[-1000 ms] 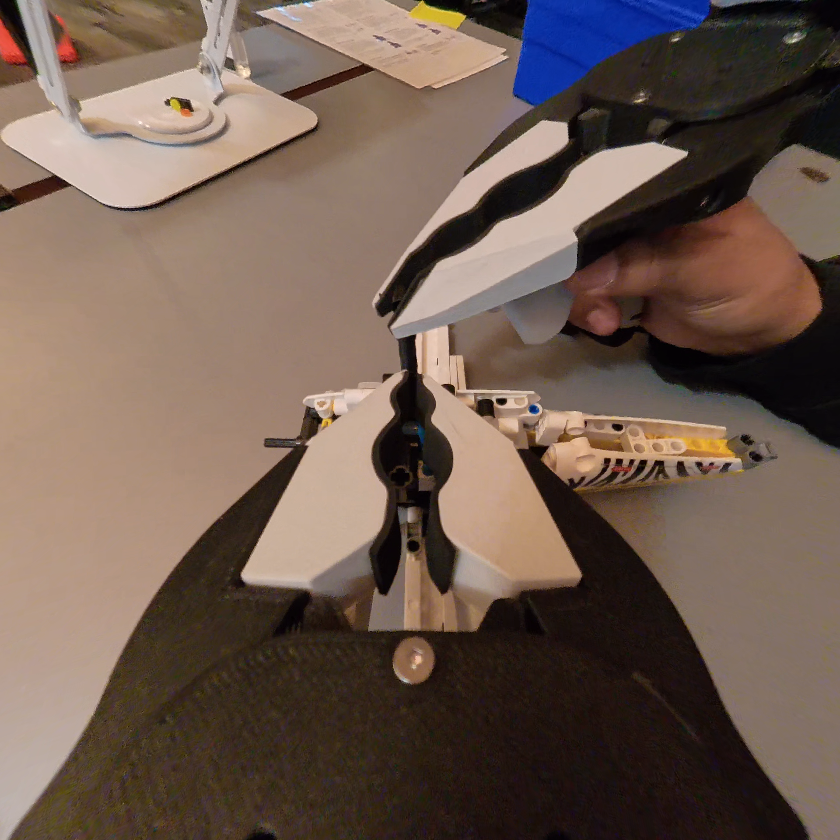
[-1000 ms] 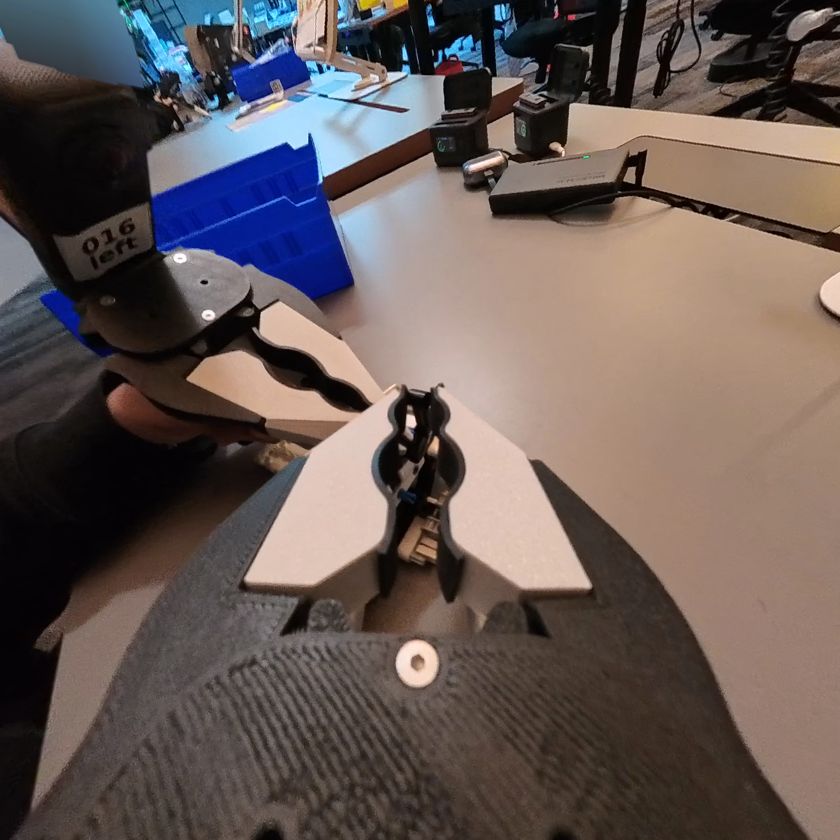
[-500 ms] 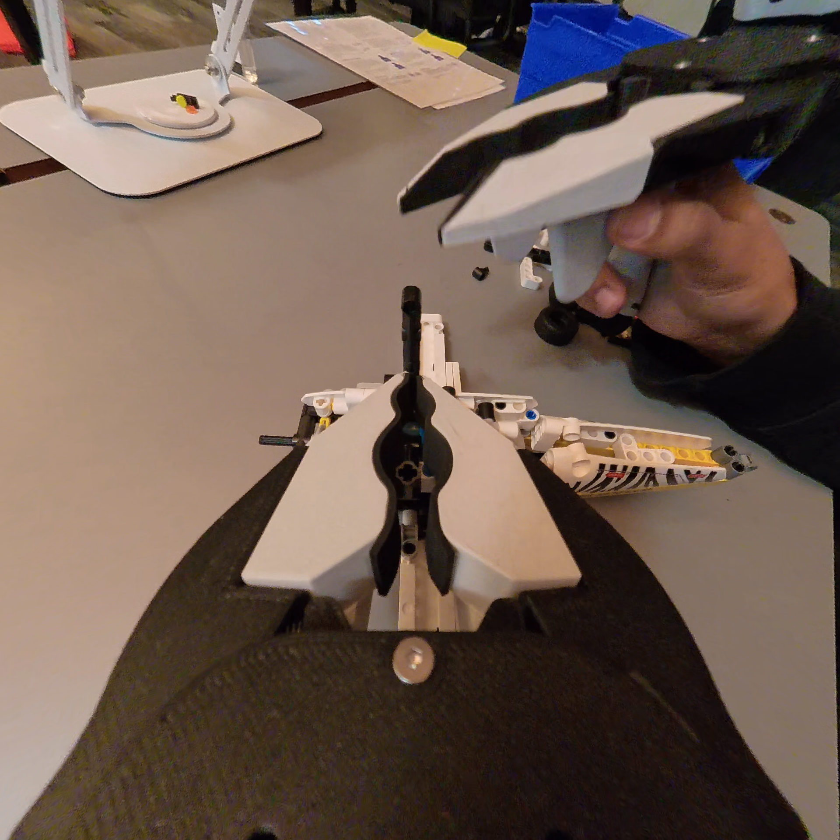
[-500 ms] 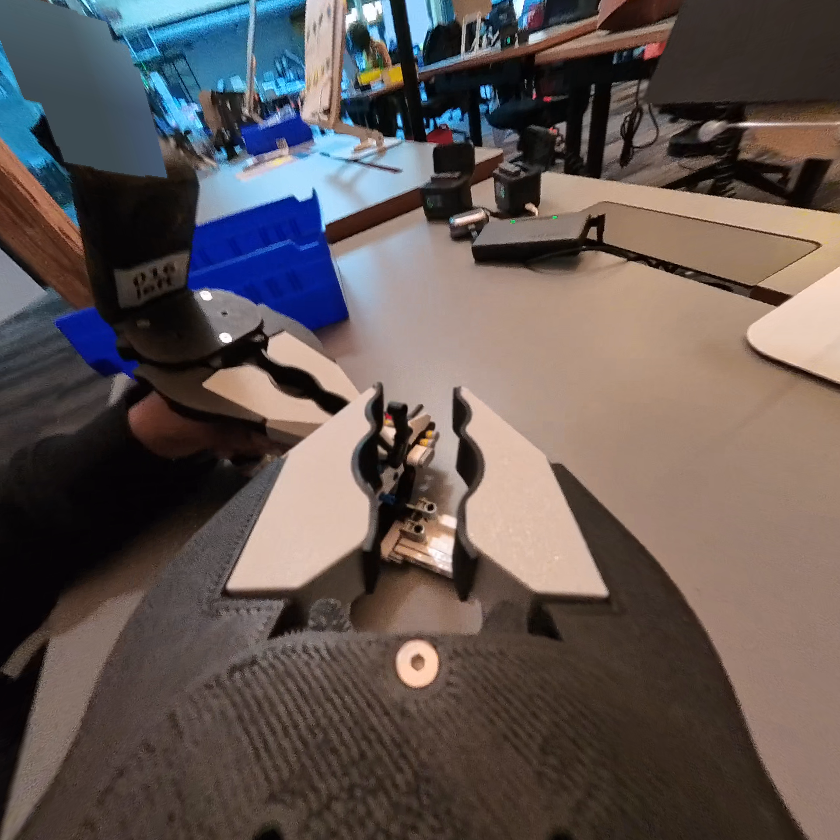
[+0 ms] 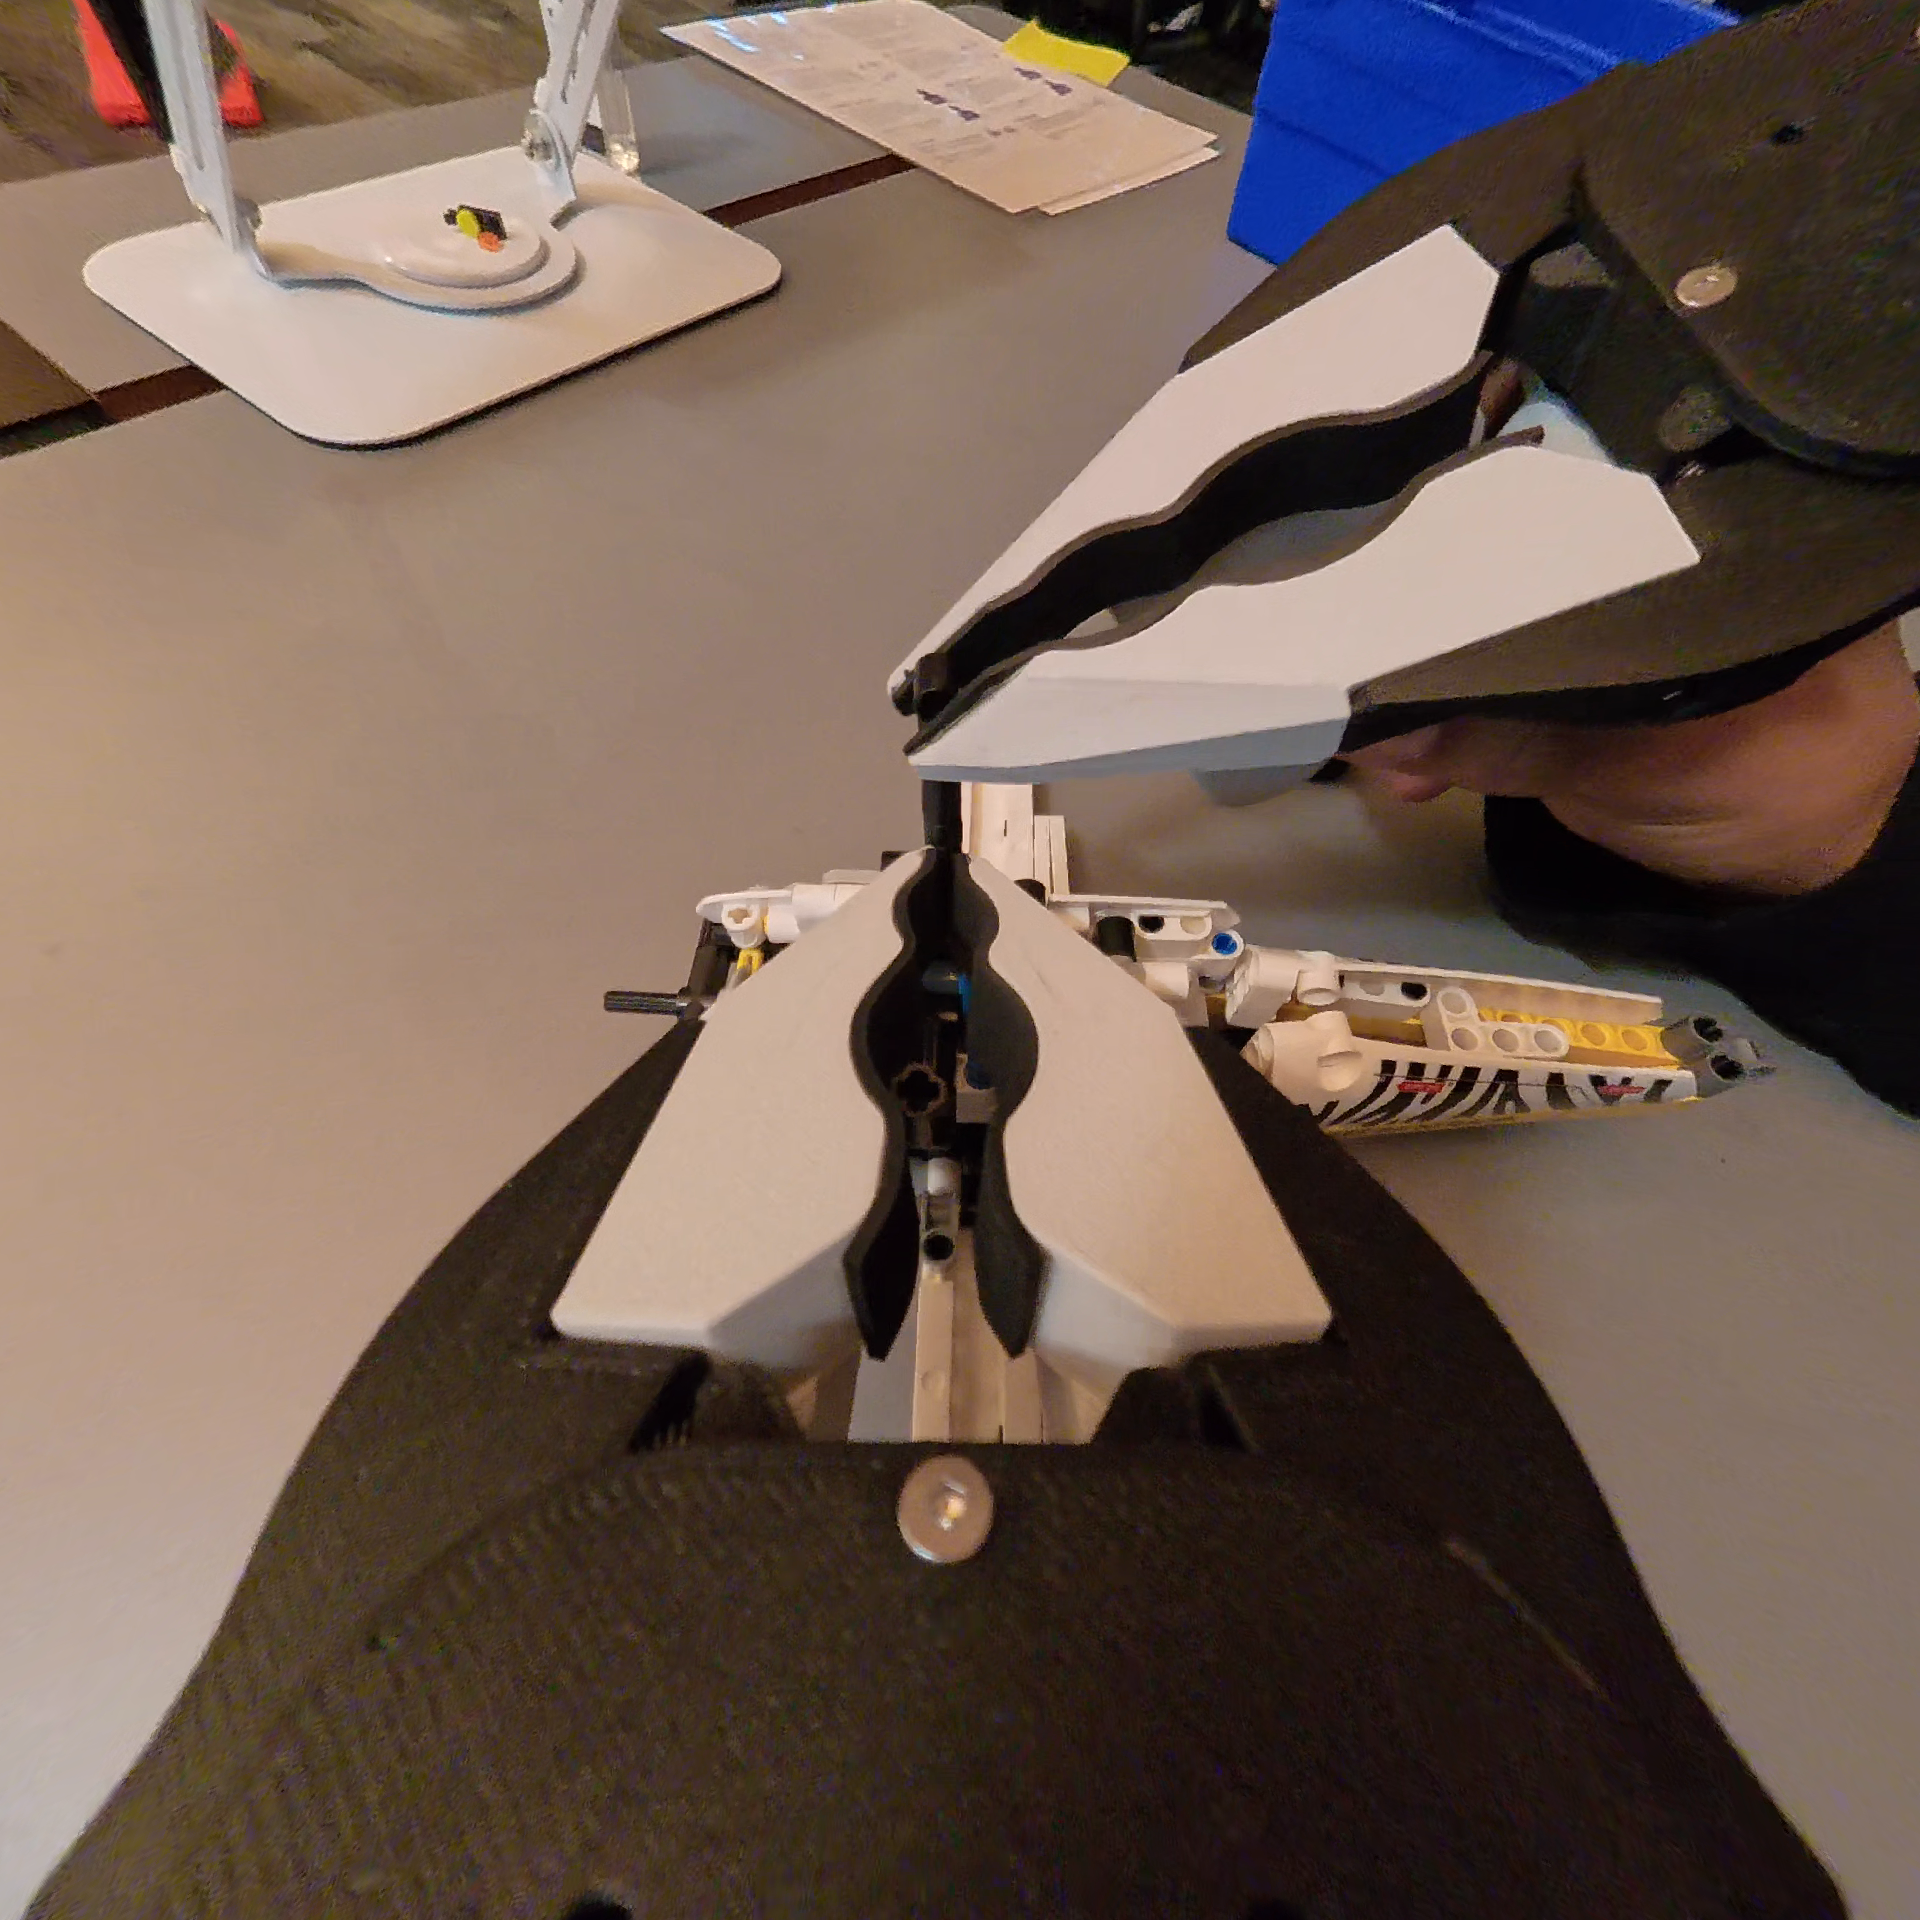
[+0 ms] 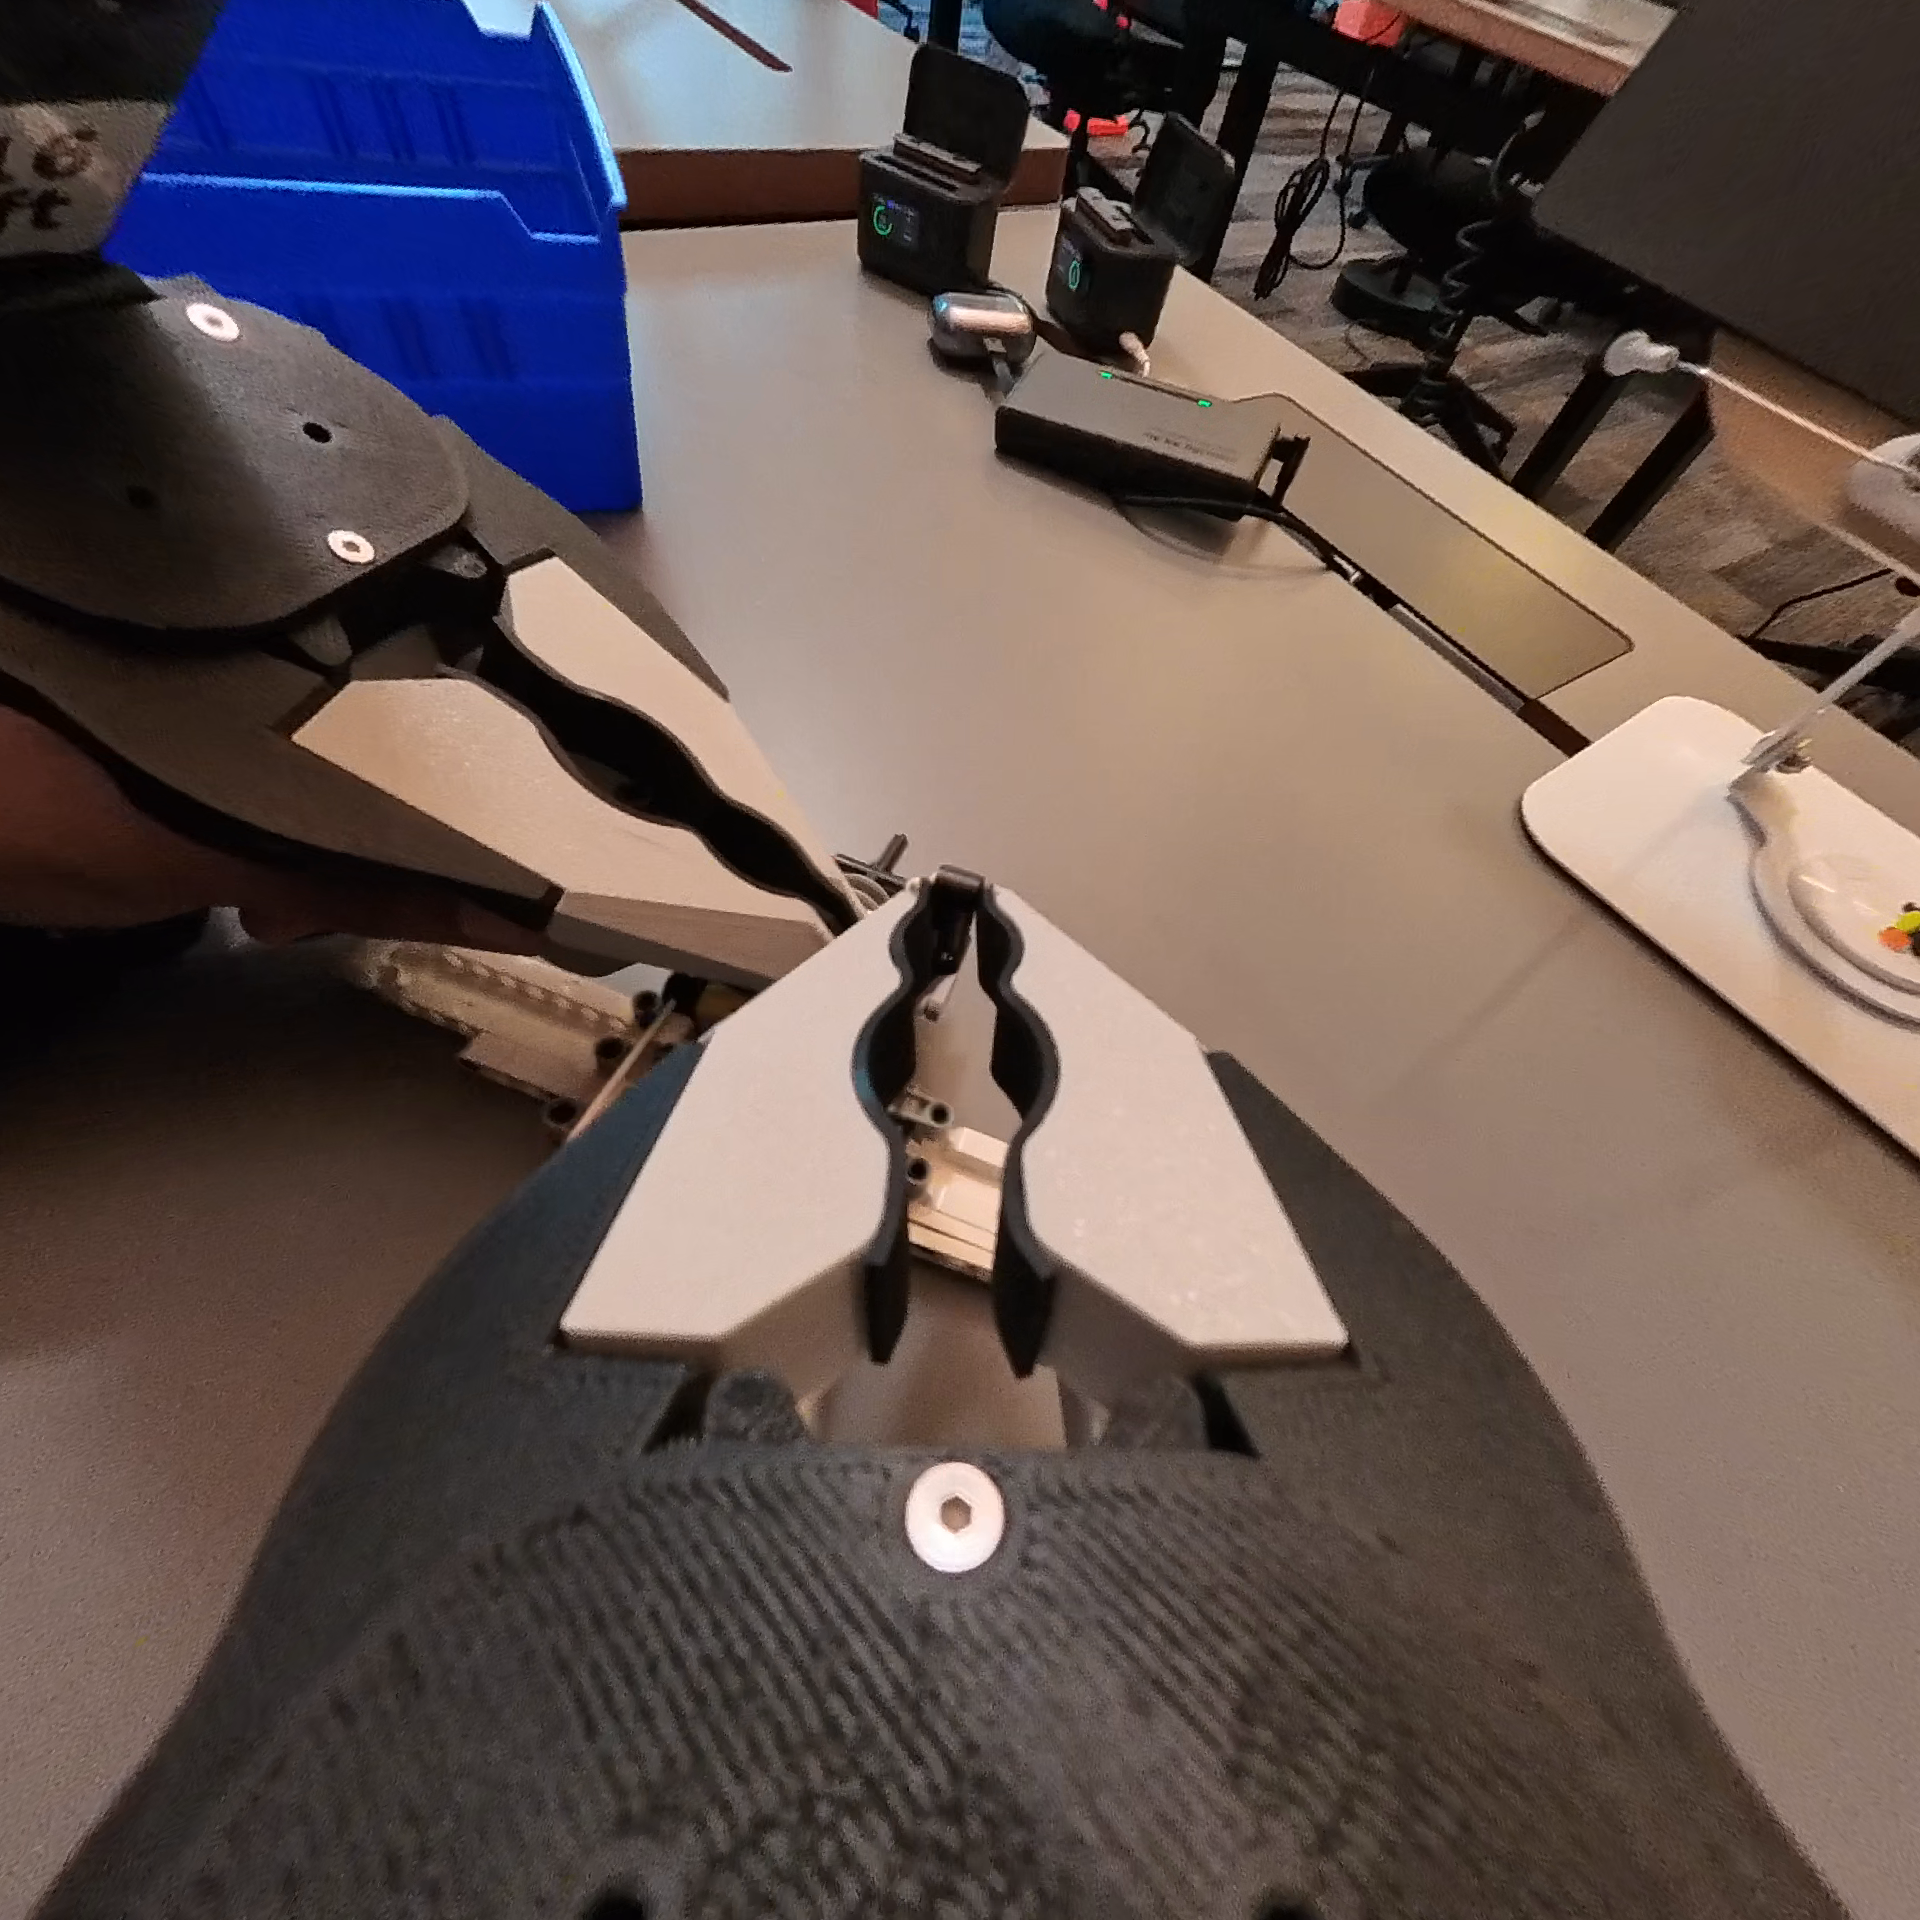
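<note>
My left gripper [image 5: 940, 862] is clamped tight on a thin black upright piece [image 5: 940, 821] of the white-and-yellow brick model [image 5: 1455, 1049], which lies flat on the grey table [image 5: 416, 727]. The piece pokes out just past my left fingertips, and the model's striped yellow beam stretches off to the right of them. My right gripper [image 6: 951, 899] comes in over the model from that side, its jaws nearly shut and pinching the top of that same black piece [image 6: 956, 888], right above my left fingertips. The two grippers' tips almost touch.

My left fingers [image 5: 790, 1091] cover most of the model's middle; only slivers of black, blue and white parts show in the slot between them. From the right wrist view the model is largely hidden under both grippers. A blue bin [image 6: 416, 260] stands beyond the model, and a white stand base [image 5: 416, 312] sits well away from it.
</note>
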Tool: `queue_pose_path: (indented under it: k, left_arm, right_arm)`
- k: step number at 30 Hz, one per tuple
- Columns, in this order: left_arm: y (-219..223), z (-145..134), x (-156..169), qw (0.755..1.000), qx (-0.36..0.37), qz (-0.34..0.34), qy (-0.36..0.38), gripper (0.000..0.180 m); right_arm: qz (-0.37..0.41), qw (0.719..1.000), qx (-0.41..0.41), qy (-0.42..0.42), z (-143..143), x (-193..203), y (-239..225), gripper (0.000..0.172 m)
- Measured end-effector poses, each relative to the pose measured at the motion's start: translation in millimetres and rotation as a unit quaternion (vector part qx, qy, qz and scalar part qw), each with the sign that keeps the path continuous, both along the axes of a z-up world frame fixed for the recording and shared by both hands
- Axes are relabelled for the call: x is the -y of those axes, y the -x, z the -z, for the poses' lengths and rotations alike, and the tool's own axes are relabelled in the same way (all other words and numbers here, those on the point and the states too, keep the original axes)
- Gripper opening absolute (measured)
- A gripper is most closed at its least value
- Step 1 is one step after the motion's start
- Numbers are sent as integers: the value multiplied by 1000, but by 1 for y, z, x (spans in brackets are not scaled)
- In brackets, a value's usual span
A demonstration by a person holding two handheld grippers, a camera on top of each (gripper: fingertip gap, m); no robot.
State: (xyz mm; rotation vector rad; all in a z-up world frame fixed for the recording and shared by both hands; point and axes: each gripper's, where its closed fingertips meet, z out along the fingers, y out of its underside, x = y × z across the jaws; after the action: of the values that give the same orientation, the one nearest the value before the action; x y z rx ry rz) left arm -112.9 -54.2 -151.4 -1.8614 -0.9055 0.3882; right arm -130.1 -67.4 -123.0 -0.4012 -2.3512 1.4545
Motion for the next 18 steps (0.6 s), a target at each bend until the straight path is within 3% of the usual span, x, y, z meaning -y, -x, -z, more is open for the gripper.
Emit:
queue_pose_path:
  k: [4, 6, 8, 13, 18]
  left_arm:
    - [0, -1, 1, 1000, 6, 1, -11, 0]
    - [-3, 2, -2, 1000, 16, 10, -7, 0]
    - [-3, 2, -2, 1000, 11, 8, -7, 0]
    - [-3, 1, -2, 1000, 11, 7, -17, 0]
    - [-3, -5, 0, 999, 1, 6, -40, 0]
  right_arm:
    - [6, 998, 15, 62, -13, 1, 3, 6]
    - [8, 981, 11, 192, -66, -10, 7, 5]
    - [16, 976, 20, 217, -88, -19, 16, 5]
    - [-37, 968, 92, 231, -61, -8, 4, 5]
    - [-78, 950, 148, 265, -62, -15, -4, 5]
